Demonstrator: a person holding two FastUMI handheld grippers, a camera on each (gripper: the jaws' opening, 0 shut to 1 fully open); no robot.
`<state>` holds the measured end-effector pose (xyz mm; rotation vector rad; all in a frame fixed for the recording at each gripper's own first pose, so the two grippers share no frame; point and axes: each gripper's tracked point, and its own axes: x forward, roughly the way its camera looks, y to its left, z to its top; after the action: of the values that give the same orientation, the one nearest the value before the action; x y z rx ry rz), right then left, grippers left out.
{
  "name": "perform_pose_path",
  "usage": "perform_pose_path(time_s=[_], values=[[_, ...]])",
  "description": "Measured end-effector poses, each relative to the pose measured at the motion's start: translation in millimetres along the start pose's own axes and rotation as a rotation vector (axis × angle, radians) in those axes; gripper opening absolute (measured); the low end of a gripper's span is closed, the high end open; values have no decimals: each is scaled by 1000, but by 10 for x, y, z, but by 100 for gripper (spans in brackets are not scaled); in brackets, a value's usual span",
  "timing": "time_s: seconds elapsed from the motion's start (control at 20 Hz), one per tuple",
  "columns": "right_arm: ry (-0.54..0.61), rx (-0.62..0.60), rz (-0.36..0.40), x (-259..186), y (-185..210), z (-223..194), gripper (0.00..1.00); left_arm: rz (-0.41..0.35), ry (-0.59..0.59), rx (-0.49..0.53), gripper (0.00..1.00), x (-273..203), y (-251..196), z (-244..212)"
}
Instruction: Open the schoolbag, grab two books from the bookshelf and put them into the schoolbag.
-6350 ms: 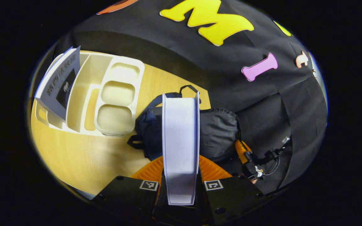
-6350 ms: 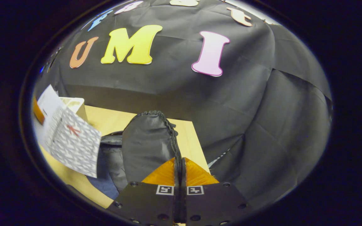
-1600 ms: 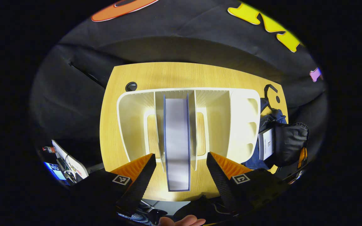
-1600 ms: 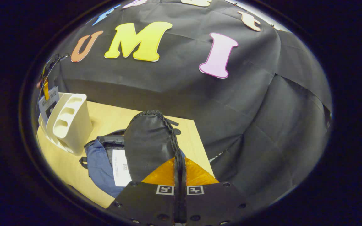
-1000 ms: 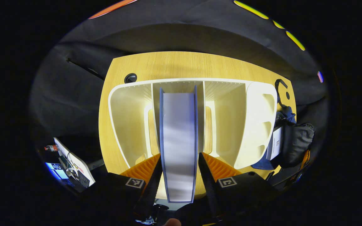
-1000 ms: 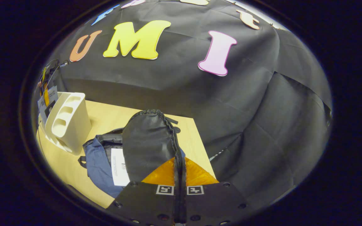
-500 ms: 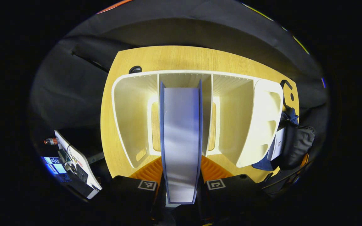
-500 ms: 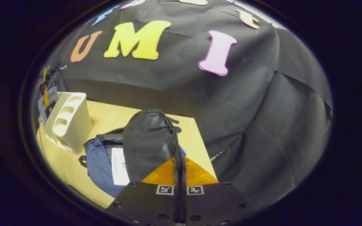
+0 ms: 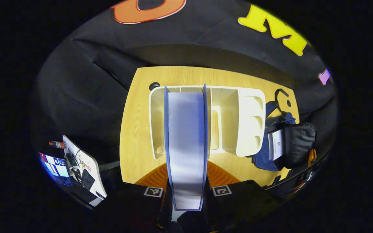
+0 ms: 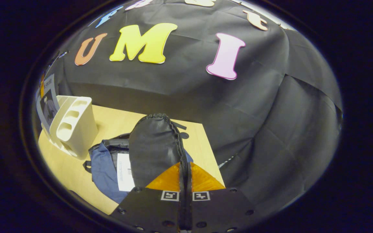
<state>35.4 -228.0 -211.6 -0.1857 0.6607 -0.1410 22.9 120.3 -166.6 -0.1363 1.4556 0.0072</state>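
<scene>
Left tongs clamped a blue-edged book above the cream plastic bookshelf; right tongs pinched the black schoolbag flap.

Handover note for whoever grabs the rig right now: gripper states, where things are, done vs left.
Left hand-held gripper: shut on the second book, held above the bookshelf.
Right hand-held gripper: shut on the schoolbag flap, holding the schoolbag open on the table.
Done: bag opened, first book already inside it.
Left: carry the second book to the bag, drop it in beside the first, release both grippers.
</scene>
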Motion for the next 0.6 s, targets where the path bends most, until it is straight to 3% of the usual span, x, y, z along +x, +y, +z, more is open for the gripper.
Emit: perform_pose_path(time_s=[0.2, 0.4, 0.6], values=[[-8, 4, 7, -40, 16, 6, 0, -131, -89, -57, 41, -493, -118, -52], [-13, 7, 16, -96, 52, 10, 0, -200, -194, -67, 40, -737, -257, -22], [-18, 6, 18, -143, 75, 15, 0, -361, -233, -96, 41, -813, -620, -59]])
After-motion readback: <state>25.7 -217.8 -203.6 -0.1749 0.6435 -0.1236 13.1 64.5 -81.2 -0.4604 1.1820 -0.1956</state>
